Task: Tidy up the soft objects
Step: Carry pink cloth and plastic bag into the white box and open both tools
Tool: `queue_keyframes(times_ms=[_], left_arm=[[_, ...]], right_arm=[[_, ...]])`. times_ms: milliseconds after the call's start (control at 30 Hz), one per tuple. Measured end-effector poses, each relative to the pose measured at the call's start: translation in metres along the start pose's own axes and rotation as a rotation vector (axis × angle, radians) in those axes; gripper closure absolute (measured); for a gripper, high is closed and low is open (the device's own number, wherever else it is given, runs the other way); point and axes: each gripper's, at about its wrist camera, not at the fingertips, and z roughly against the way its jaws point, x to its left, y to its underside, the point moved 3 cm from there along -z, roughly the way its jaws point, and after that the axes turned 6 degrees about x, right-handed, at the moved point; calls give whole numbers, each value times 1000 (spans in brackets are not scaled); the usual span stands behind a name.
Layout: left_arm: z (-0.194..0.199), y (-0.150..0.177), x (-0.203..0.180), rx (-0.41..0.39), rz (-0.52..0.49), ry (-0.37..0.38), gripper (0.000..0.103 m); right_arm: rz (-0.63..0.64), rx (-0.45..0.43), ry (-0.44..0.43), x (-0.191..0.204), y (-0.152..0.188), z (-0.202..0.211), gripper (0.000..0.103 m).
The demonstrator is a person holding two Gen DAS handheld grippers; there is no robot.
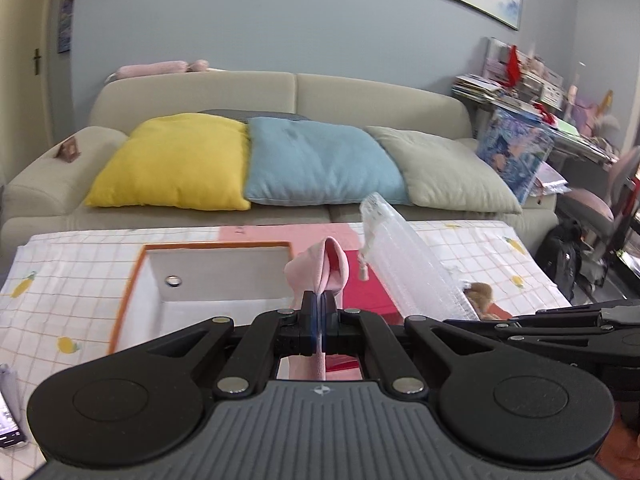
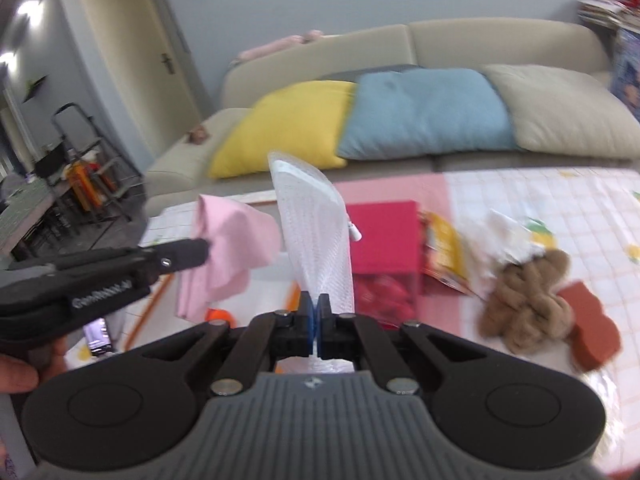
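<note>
My left gripper is shut on a pink cloth and holds it above the table, beside an open white box with an orange rim. The cloth also shows in the right wrist view, hanging from the left gripper. My right gripper is shut on a clear mesh zip pouch that stands upright; the pouch also shows in the left wrist view. A brown knitted toy and a red-brown sponge lie on the table to the right.
A checked tablecloth covers the table. A red box, a yellow packet and white wrapping lie at mid-table. Behind stands a sofa with yellow, blue and beige pillows. A phone lies at the left.
</note>
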Motion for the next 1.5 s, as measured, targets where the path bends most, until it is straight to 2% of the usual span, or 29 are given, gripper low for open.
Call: queue_keyframes(times_ms=[133,300,467,567,700,933,1033,1233,1333,1400,1467,1500], left_arm=[[-5,-3,29,31,24,-28,101],[-27,-6,72,128,91,33,102],[-61,-2,110,238,173,98,102],[-83,5,121,305,189,94,102],[-107,16,125,388,170,66,102],[-134,35,127,521,153,73,101],[-139,42,126,580,113,73,101],[-147,55,118,705,-50,39,100],[-150,62,115,750,-90,17,94],[-151,63,116,770,-87,2,81],[-150,61,118,767,-82,-17,66],[-147,59,118,757,-85,-24,63]], right_arm=[[0,34,-62,26,-15,-18,103],[-5,102,-114,51,-34,-53,103],[28,221,-75,67,-42,-105,103],[65,299,-28,70,-41,-139,103],[106,374,34,73,-36,-171,103],[252,399,159,72,-29,-205,103],[295,427,160,69,-24,-208,103],[337,473,150,64,-21,-218,100],[329,478,147,61,-19,-221,100],[329,477,140,62,-18,-222,98],[333,470,130,64,-18,-221,88],[340,462,130,65,-18,-219,83]])
